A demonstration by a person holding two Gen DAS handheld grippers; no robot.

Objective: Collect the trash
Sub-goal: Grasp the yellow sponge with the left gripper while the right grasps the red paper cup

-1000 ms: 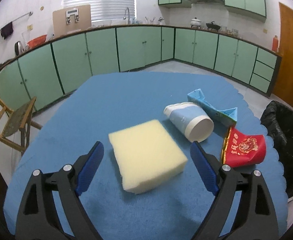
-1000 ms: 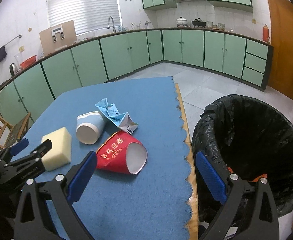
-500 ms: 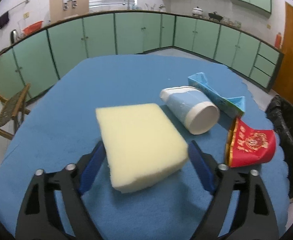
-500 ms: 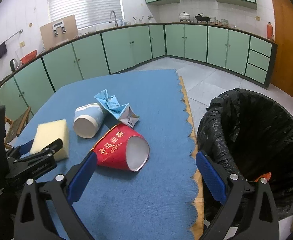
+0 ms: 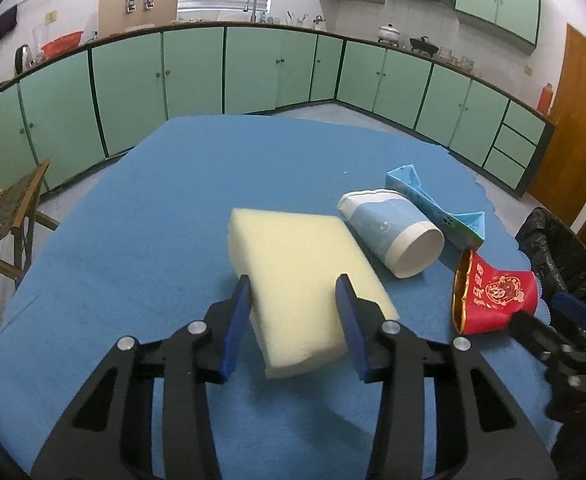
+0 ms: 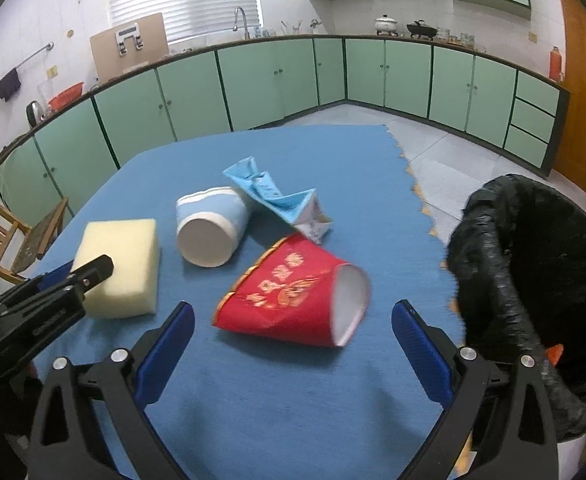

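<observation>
Closing on the yellow sponge (image 5: 305,276): left hand-held gripper (image 5: 293,312) has just been narrowing, pads pinching its near end on the blue surface (image 5: 173,184). Soft, light, compressible; grip mid-block. Right hand-held gripper (image 6: 293,344) gapes around the red cup (image 6: 293,296).

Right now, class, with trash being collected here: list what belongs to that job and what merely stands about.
Belongs to the job:
yellow sponge, clamped in the left gripper, whose jaws have just been closing
red cup
blue-white cup
flattened blue carton
black-lined bin
right gripper, open

Standing about:
wooden chair
kettle
pot
</observation>
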